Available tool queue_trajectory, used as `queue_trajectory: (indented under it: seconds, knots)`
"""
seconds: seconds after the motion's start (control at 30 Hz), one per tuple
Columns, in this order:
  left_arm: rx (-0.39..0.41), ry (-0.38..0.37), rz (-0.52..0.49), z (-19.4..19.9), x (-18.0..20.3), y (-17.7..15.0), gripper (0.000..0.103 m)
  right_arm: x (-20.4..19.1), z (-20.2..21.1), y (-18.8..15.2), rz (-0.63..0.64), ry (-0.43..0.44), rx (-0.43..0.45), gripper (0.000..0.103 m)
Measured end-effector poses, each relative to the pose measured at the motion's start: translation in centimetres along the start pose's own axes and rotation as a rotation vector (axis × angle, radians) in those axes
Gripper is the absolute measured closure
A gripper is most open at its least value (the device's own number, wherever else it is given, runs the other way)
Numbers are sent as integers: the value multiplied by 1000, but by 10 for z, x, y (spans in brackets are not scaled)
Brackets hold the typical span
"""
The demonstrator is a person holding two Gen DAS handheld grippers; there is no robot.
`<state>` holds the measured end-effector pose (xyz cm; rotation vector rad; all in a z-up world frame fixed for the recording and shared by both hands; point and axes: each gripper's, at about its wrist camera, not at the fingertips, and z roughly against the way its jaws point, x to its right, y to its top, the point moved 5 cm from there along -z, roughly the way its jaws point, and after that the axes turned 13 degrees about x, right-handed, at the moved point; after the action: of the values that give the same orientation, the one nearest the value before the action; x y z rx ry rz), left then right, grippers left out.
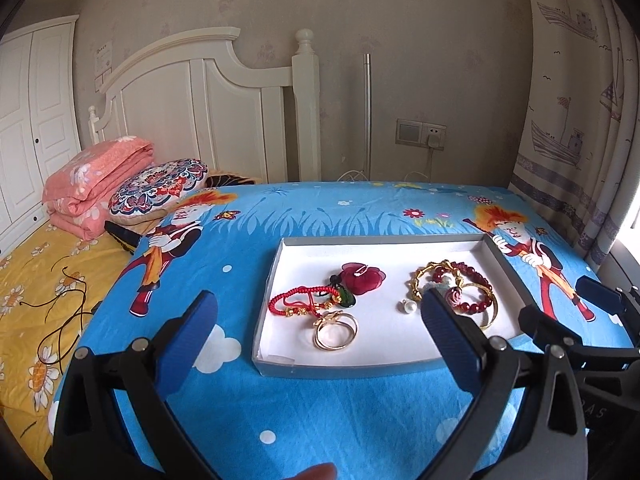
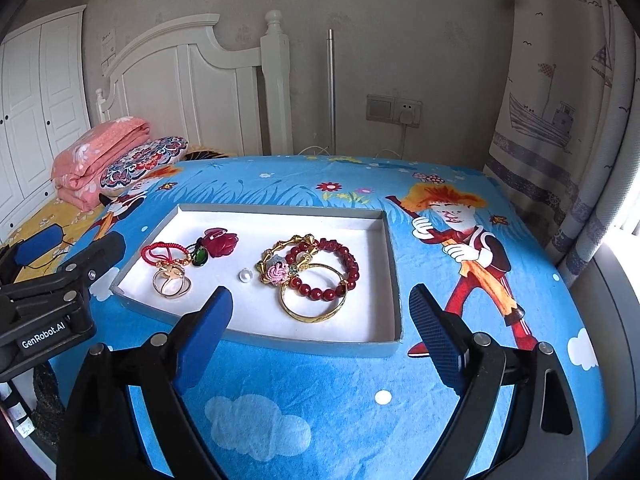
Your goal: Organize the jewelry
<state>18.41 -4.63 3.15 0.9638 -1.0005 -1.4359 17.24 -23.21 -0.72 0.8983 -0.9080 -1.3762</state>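
Note:
A shallow grey tray with a white floor (image 1: 276, 280) (image 2: 392, 264) lies on the blue cartoon cloth. In it are a red cord bracelet (image 1: 298, 298) (image 2: 164, 251), a rose-gold ring (image 1: 335, 330) (image 2: 170, 284), a dark red flower piece (image 1: 362, 276) (image 2: 221, 241), a green pendant (image 2: 199, 257), a pearl (image 1: 407, 306) (image 2: 245, 276), a red bead bracelet (image 2: 340, 268), a gold bangle (image 2: 312, 304) and a gold chain bracelet (image 1: 420, 280). My left gripper (image 1: 316, 312) is open and empty, in front of the tray. My right gripper (image 2: 320, 308) is open and empty, at the tray's near edge.
The blue cloth (image 2: 320, 400) covers a table beside a bed with a yellow sheet (image 1: 36, 288), a pink folded quilt (image 1: 96, 176) and a patterned pillow (image 1: 160, 184). A curtain (image 2: 560, 120) hangs at the right. A wall socket (image 1: 420, 134) sits behind.

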Motion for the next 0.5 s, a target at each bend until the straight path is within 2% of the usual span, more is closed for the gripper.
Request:
queue_trajectory:
  seconds: [0.27,0.5]
  knots:
    - [-45,21,3,-8,-6,-11,5,-5,2,-3,21,-6,-19,19]
    - [-34,24,3,-4,-10,-9,5,-9,4,-4,33,-9,-29,19]
